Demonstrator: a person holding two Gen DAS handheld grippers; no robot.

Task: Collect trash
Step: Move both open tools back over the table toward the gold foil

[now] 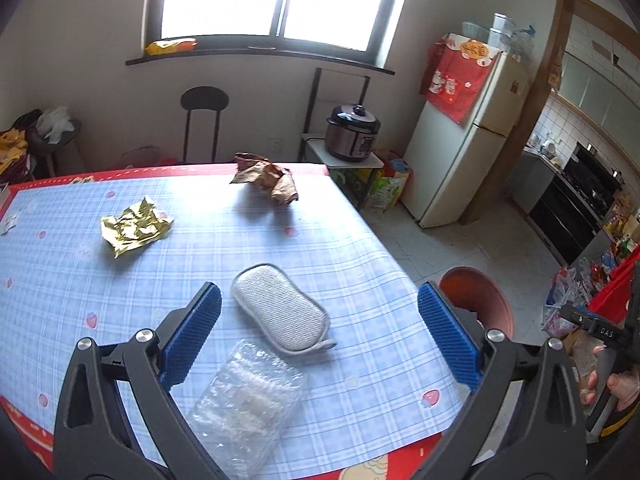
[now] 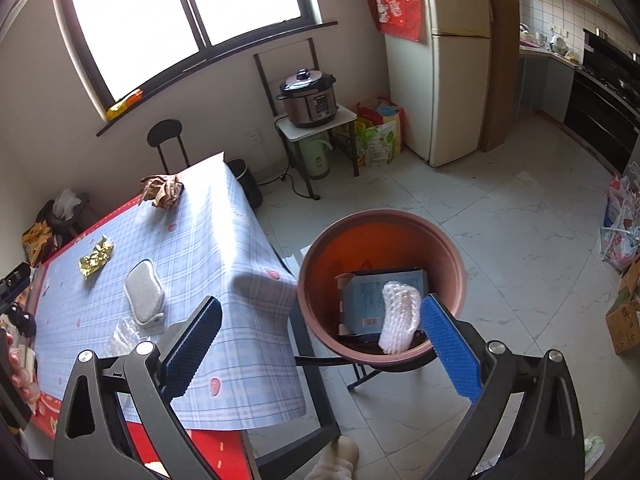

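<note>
Crinkled clear plastic wrap (image 1: 248, 404) is lying on the tabletop (image 1: 360, 264) just under the left gripper (image 1: 320, 332), whose jaws are gaping wide, holding nothing. Beyond the wrap are sitting a grey sponge (image 1: 282, 308), gold foil (image 1: 134, 226) and brown paper (image 1: 266, 178). Right gripper (image 2: 320, 344), jaws also wide and empty, is hovering beside the brown bin (image 2: 380, 280) on the tiled floor (image 2: 520, 240).
</note>
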